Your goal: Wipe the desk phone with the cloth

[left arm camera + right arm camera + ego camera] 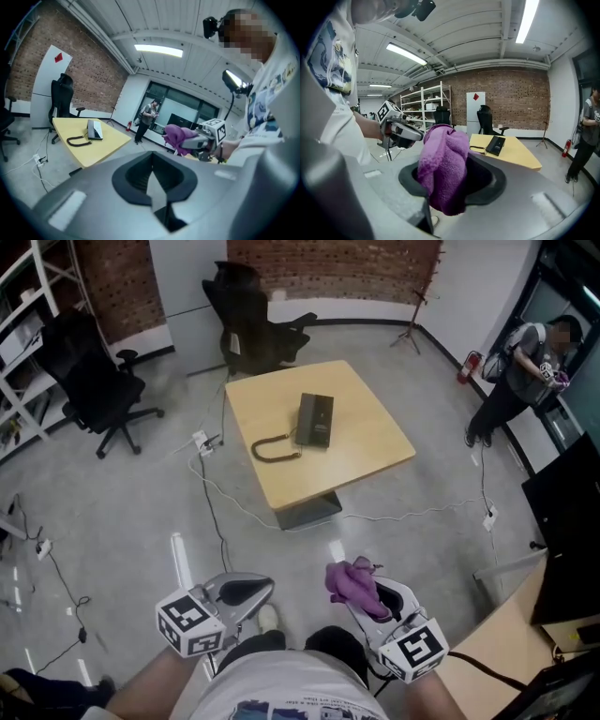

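— Where is the desk phone [316,419] sitting?
— It is lying flat near the middle of the yellow table [375,451], with its coiled cord [275,450] curling off its left side in the head view. Nothing is touching it.
— And the cloth [354,583]?
— The purple cloth is bunching up between the jaws of the right gripper [367,589], which are clamping on it, and a fold is sticking out past the tips. It is hanging well apart from the table, close to the person's body.
— What is the left gripper [251,591] doing?
— Its jaws are pressing together with nothing between them. It is hanging beside the right one.
— What is standing around the table?
— A black office chair [255,320] is standing behind it and a second chair [94,381] off to the left. Cables [211,493] are trailing across the grey floor [122,512], and a person [525,371] is standing by the glass wall at the right.
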`<state>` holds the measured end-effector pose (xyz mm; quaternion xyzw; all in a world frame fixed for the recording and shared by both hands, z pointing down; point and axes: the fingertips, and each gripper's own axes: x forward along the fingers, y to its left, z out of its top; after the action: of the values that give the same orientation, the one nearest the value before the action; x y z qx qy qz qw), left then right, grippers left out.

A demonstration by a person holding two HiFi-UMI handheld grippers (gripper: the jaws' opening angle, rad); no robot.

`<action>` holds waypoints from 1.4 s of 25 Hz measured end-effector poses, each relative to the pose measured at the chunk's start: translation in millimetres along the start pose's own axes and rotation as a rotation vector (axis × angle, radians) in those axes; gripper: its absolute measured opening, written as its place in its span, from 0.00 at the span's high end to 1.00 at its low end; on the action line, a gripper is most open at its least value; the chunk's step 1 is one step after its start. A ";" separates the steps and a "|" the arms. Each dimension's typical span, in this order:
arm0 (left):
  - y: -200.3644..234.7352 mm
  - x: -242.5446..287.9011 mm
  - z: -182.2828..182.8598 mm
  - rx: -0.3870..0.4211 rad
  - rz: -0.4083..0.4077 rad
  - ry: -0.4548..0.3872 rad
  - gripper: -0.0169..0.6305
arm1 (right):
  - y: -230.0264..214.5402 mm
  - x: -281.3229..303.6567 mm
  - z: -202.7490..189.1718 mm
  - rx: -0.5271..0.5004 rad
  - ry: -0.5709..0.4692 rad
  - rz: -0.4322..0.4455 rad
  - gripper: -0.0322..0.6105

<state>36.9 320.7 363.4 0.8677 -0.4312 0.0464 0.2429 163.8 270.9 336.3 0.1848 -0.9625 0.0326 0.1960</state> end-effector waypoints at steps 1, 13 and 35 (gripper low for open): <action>10.9 -0.3 3.3 -0.003 0.000 0.003 0.97 | -2.4 8.4 3.3 0.003 0.001 -0.004 0.71; 85.2 68.6 30.0 -0.109 0.025 0.040 0.97 | -104.5 89.4 12.6 0.029 0.022 0.030 0.71; 191.5 175.9 150.6 -0.082 0.182 -0.002 0.97 | -330.7 335.1 26.7 -0.238 0.086 0.093 0.71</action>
<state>-20.4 25.8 355.2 0.8143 -0.5100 0.0495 0.2726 -10.6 -155.1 438.9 0.1140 -0.9577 -0.0650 0.2561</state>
